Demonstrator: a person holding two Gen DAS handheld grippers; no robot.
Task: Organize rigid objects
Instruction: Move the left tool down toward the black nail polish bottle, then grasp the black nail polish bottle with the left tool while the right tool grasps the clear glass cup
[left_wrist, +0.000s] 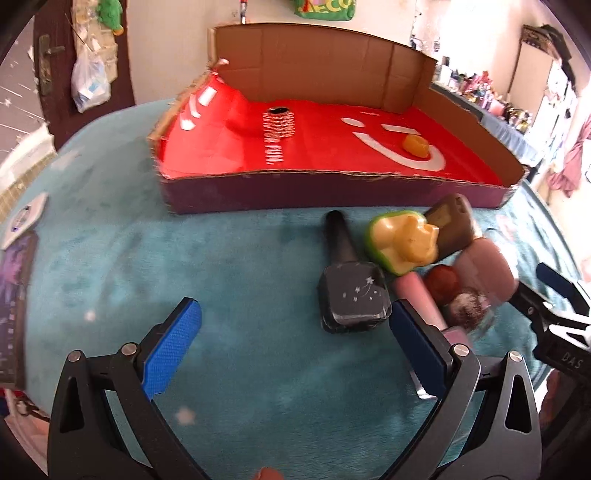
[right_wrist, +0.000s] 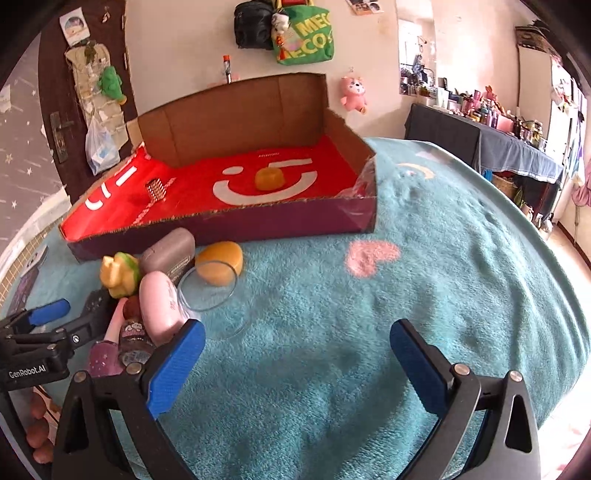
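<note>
A cardboard box (left_wrist: 332, 192) lined in red sits on the teal blanket; it also shows in the right wrist view (right_wrist: 229, 225). Inside lie an orange piece (left_wrist: 416, 144) (right_wrist: 269, 178) and a patterned cylinder (left_wrist: 279, 122) (right_wrist: 157, 189). In front lies a pile: a black bottle (left_wrist: 351, 291), a green-yellow toy (left_wrist: 400, 242) (right_wrist: 120, 273), a brown case (left_wrist: 452, 221) (right_wrist: 168, 251), a pink case (left_wrist: 484, 269) (right_wrist: 160, 306), an orange block (right_wrist: 219, 262) and a clear glass (right_wrist: 208, 284). My left gripper (left_wrist: 295, 343) is open, its right finger beside the black bottle. My right gripper (right_wrist: 297, 362) is open and empty over the blanket.
The right gripper (left_wrist: 561, 317) shows at the right edge of the left wrist view, the left gripper (right_wrist: 48, 332) at the left of the right wrist view. A pink heart patch (right_wrist: 371, 256) marks the blanket. A cluttered dark table (right_wrist: 480, 136) stands far right.
</note>
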